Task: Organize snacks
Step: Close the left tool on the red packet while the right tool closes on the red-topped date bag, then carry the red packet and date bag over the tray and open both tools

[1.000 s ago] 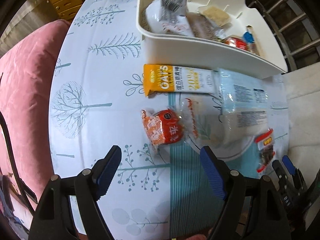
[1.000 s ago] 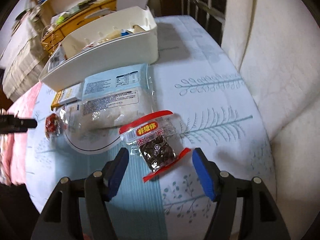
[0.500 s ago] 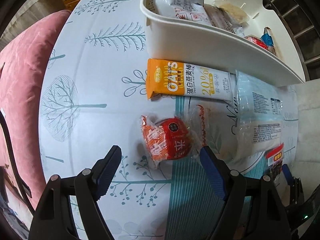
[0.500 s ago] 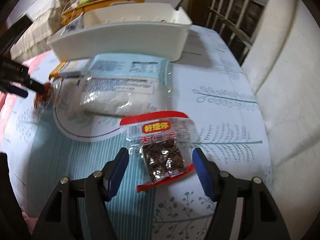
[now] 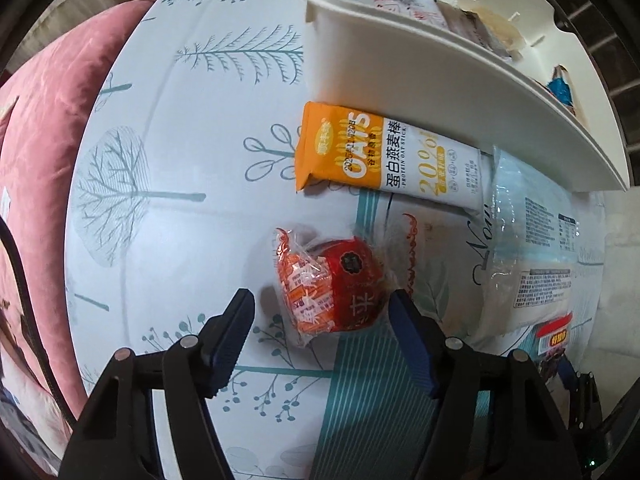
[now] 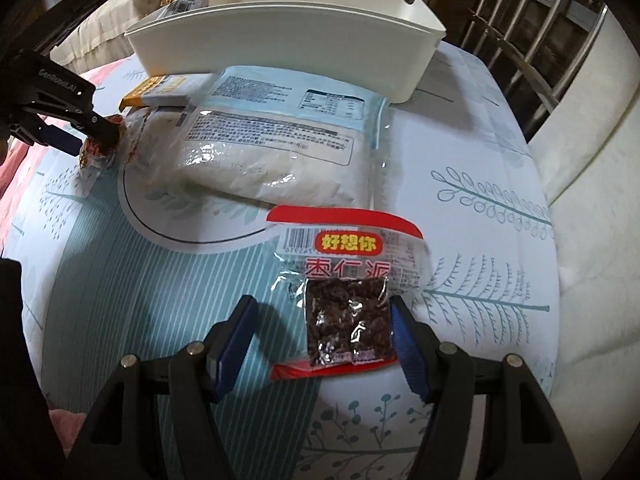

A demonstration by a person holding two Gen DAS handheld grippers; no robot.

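Both grippers are lower over the table than a second ago. The left gripper [image 5: 320, 322] now brackets the red snack packet [image 5: 332, 284], which earlier lay ahead of its tips; its jaws have just been closing, right pad at the wrapper, left pad apart. The right gripper [image 6: 322, 330] has dropped around the dark date-snack packet [image 6: 348, 312] and rolled, so the packet now sits squarer between the pads, against the right one.

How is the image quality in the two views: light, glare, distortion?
Left wrist view: bright, sharp, strong fisheye bending of the white bin; slight glare on the red snack. Right wrist view: dimmer, dark corners, glare on the dark date packet, soft shadow under the claw.
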